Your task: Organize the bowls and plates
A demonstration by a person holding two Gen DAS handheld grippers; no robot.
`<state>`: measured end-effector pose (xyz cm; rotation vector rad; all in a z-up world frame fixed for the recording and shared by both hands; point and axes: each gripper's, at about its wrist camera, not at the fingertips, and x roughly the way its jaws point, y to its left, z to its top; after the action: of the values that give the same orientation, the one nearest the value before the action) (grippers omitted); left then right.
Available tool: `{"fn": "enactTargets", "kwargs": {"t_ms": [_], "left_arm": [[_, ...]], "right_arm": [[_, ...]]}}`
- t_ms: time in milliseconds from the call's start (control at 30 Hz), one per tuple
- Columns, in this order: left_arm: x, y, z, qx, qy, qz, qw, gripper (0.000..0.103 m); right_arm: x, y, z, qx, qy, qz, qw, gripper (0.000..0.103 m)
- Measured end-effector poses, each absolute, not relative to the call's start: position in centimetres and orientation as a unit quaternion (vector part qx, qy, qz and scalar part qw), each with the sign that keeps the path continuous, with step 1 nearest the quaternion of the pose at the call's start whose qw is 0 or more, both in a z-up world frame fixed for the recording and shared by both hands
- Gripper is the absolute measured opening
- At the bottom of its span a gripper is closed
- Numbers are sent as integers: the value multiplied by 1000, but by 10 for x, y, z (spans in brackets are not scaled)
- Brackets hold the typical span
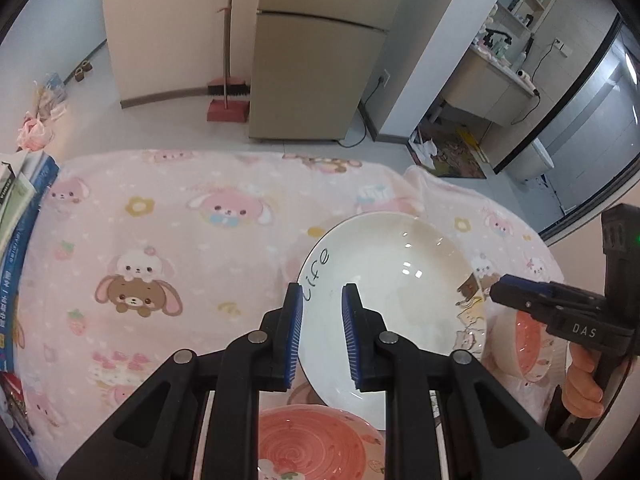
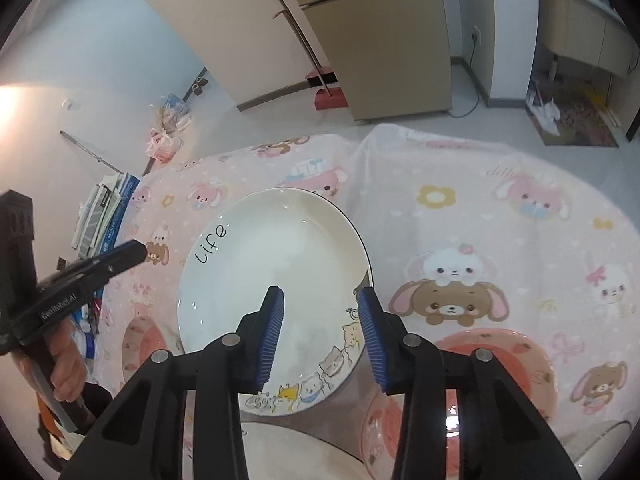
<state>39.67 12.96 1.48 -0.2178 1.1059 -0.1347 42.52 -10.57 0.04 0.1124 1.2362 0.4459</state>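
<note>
A white plate (image 1: 396, 280) (image 2: 272, 264), lettered "Life" and edged with cartoon cats, sits raised over other dishes on the pink blanket. My right gripper (image 2: 320, 344) (image 1: 496, 292) is over its right side. One pad (image 2: 272, 340) lies above the plate's inside and the other just outside the rim, with no pad pressing on it. My left gripper (image 1: 322, 336) (image 2: 136, 250) hovers off the plate's left rim, its jaws only narrowly apart and holding nothing. A pink swirl bowl (image 1: 312, 440) (image 2: 140, 340) lies under it. Another pink dish (image 2: 508, 360) (image 1: 526, 340) sits to the plate's right.
A pink cartoon blanket (image 1: 160, 240) (image 2: 500, 220) covers the table. Books (image 1: 20, 220) (image 2: 104, 216) are stacked at its left edge. A hand (image 1: 580, 388) holds the right gripper's handle. Beyond the table are a fridge (image 1: 316, 72) and a red broom and dustpan (image 1: 226, 104).
</note>
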Motion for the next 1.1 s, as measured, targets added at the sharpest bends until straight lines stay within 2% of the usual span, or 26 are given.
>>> {"fn": "enactTargets", "kwargs": {"t_ms": [267, 367, 467, 733, 867, 1100], "left_arm": [[417, 135, -12, -114, 562, -51, 818, 17], [427, 134, -24, -101, 584, -63, 803, 16], [433, 144, -39, -133, 603, -64, 784, 9], [436, 157, -48, -169, 620, -91, 761, 9], [436, 157, -55, -176, 633, -104, 747, 12], [432, 160, -51, -192, 627, -86, 750, 14]], "right_arm": [[447, -92, -25, -7, 600, 162, 784, 36], [458, -88, -37, -26, 620, 147, 770, 18], [466, -88, -48, -9, 637, 154, 755, 18], [482, -92, -61, 14, 674, 197, 712, 18], [491, -101, -68, 45, 691, 230, 684, 17], [488, -102, -58, 56, 681, 216, 697, 16]]}}
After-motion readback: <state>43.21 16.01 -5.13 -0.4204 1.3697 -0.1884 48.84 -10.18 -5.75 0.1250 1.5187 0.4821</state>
